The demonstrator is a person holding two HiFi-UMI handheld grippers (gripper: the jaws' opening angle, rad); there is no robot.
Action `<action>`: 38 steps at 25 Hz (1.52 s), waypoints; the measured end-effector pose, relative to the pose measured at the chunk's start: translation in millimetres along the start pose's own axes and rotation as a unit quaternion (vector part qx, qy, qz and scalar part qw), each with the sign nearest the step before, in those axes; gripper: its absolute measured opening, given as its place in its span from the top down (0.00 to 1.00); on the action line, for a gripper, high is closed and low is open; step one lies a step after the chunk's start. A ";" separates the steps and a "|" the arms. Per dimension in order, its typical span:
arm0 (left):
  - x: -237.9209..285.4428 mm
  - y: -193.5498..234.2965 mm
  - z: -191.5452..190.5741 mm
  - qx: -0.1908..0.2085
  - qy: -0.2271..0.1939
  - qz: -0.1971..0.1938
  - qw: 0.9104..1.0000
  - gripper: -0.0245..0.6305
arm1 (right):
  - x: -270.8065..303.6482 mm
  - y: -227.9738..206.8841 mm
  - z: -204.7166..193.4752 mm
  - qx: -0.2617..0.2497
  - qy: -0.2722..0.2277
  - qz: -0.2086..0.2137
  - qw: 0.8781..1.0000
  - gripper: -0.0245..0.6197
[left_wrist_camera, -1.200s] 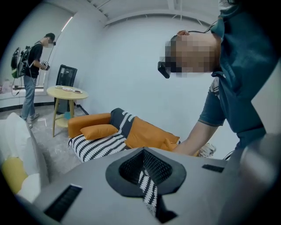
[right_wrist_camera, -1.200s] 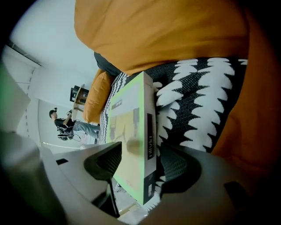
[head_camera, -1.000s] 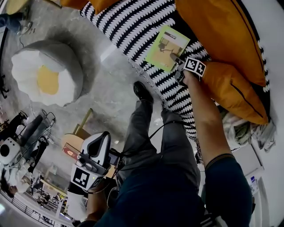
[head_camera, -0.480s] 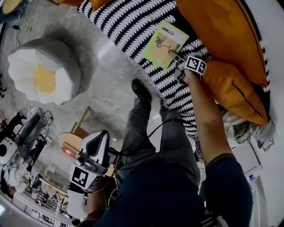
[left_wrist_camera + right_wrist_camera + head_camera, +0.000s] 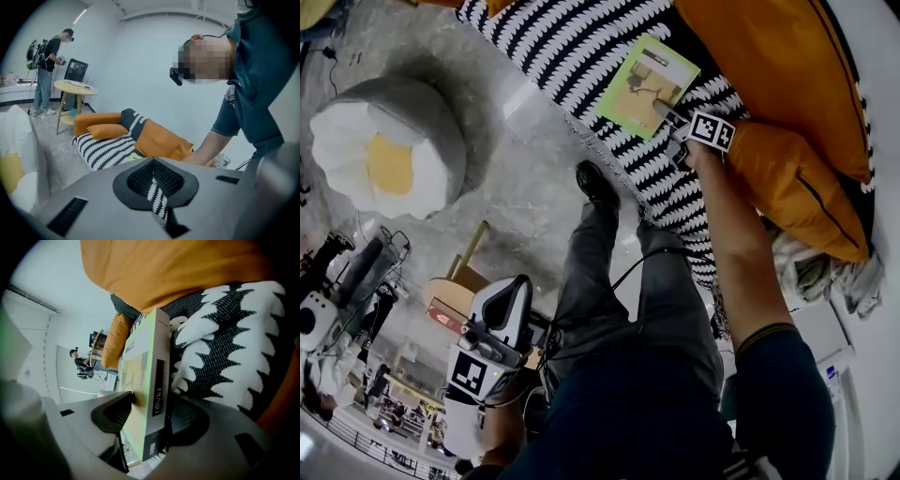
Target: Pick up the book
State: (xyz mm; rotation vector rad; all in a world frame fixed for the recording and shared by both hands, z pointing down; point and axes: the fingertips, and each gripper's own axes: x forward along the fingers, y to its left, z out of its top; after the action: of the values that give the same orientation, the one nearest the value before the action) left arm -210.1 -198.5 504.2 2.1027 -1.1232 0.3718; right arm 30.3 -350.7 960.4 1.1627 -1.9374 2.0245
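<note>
Your right gripper reaches onto the mattress. The book lies on that mattress straight ahead of it, with its near corner between the jaws, which have just been closing: one jaw lies on top of the book, the other under it. Just beside that gripper, on its right, sits the small cushion. The large cushion lies ahead and to the right, just beyond the book. Your left gripper hangs well back, off the mattress and over the floor, its jaws together with nothing in them. The pouffe stands on the floor ahead and left of it. Your shoe is planted between the two grippers, at the mattress edge.
</note>
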 end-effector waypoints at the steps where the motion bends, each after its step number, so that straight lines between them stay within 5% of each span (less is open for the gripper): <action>1: 3.1 0.7 -4.4 -0.001 0.004 0.002 1.000 0.96 | 0.7 -2.6 -0.8 -0.001 0.001 0.005 1.000 0.58; 12: 9.6 -18.2 -19.7 0.009 -0.012 0.004 1.000 0.96 | -14.3 6.0 -4.2 0.010 0.021 0.078 0.997 0.71; 27: 32.3 -11.2 -50.2 0.013 -0.025 0.009 1.000 0.96 | -16.9 4.0 0.3 -0.015 -0.002 0.116 0.993 0.73; 38: 7.8 -29.2 -22.9 0.052 -0.098 0.023 0.994 0.96 | -83.1 91.9 4.9 -0.075 -0.062 0.201 0.975 0.73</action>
State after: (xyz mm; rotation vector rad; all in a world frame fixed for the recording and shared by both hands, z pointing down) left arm -180.2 -176.4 511.3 2.2465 -1.2915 0.2545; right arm 39.3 -337.1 837.5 0.9434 -2.5122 1.9665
